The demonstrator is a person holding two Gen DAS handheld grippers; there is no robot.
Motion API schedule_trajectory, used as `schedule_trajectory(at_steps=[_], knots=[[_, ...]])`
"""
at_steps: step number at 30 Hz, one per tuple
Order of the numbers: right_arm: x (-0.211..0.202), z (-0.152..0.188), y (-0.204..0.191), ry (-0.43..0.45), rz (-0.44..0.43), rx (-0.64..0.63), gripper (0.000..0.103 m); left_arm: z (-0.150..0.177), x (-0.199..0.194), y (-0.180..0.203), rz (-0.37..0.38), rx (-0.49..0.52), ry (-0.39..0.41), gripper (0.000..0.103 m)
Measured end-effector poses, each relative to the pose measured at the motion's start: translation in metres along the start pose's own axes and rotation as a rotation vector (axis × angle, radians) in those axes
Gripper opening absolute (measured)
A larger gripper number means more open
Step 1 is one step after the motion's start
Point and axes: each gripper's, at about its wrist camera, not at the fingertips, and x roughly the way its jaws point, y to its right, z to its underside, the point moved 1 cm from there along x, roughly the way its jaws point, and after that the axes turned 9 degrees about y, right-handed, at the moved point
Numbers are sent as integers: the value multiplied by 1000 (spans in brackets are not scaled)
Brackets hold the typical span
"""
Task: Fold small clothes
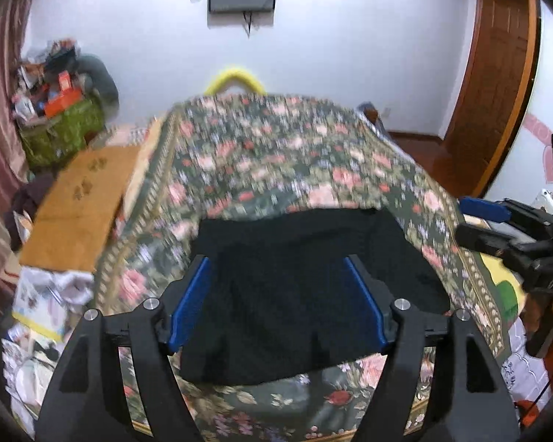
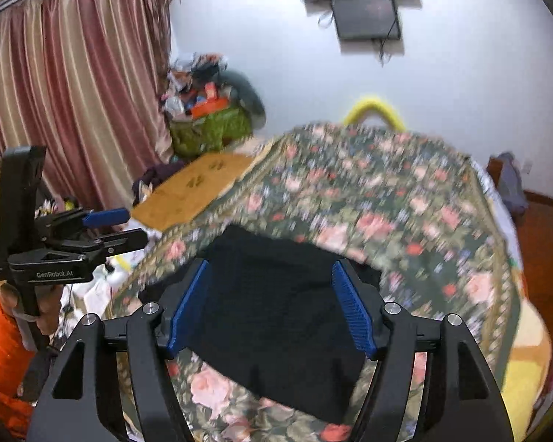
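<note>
A small black garment (image 1: 306, 294) lies flat on a floral bedspread (image 1: 276, 154), its near edge looking doubled over (the fabric is too dark to read the creases). Both of the person's tools hang above it, angled down. The left hand-held gripper (image 1: 280, 302) has its blue pads spread wide with nothing between them; the right hand-held gripper (image 2: 272, 305) is likewise parted and empty. Being clear of the cloth, they seem to have let a fold settle.
</note>
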Motion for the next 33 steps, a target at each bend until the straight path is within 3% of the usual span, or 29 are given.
schedule_trajectory(at_steps=[7,12,16,21,26,33], knots=[[67,32,5,-153,-8,17,65,35,63,-6,-11,-21,-164,72],[103,51,22,-241,5,52,65,57,99,-23,-64,-42,-262,73],[101,55,45,-231,88,64,65,61,103,-45,-89,-112,-258,75],[86,59,77,-249,162,118,65,58,97,-60,-151,-121,-255,74],[47,41,75,-166,177,111,65,35,63,-54,-164,-87,-149,73],[-37,-14,26,99,125,43,65,-19,-36,-24,-87,-83,156,73]])
